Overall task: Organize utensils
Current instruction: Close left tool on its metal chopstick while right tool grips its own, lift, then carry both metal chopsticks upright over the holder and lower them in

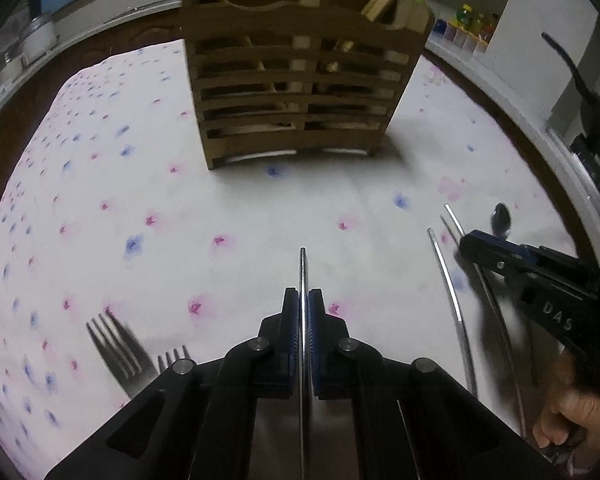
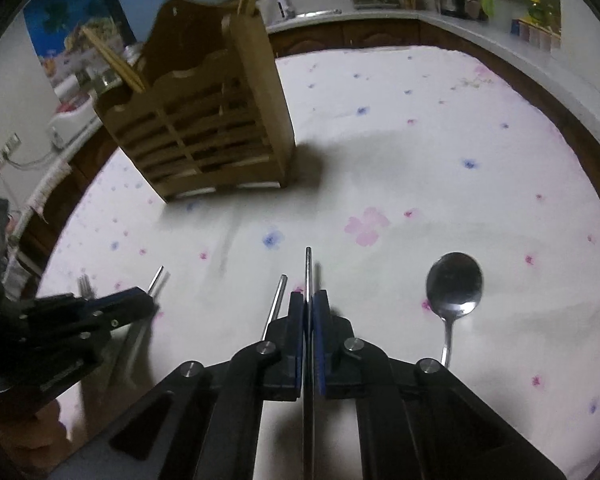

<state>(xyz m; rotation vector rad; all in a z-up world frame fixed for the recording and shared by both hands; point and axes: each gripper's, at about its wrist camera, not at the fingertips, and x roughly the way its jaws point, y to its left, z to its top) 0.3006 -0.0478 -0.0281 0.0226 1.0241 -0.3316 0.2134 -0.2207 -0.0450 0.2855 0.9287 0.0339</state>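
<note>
Left gripper [image 1: 304,300] jaws pinching thin steel handle [image 1: 302,268], right gripper [image 2: 309,300] jaws pinching another [image 2: 308,268], slatted wooden holder [image 1: 296,92]

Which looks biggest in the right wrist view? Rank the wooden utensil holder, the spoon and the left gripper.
1. Wooden utensil holder.
2. Left gripper: its body looks nearly as large, but it is closer to the camera and cut off at the edge, so the order is unsure.
3. Spoon.

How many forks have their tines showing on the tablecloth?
2. One steel fork lies at lower left of the left wrist view; a second fork is just right of it, mostly hidden under the left gripper. More may be hidden.
</note>
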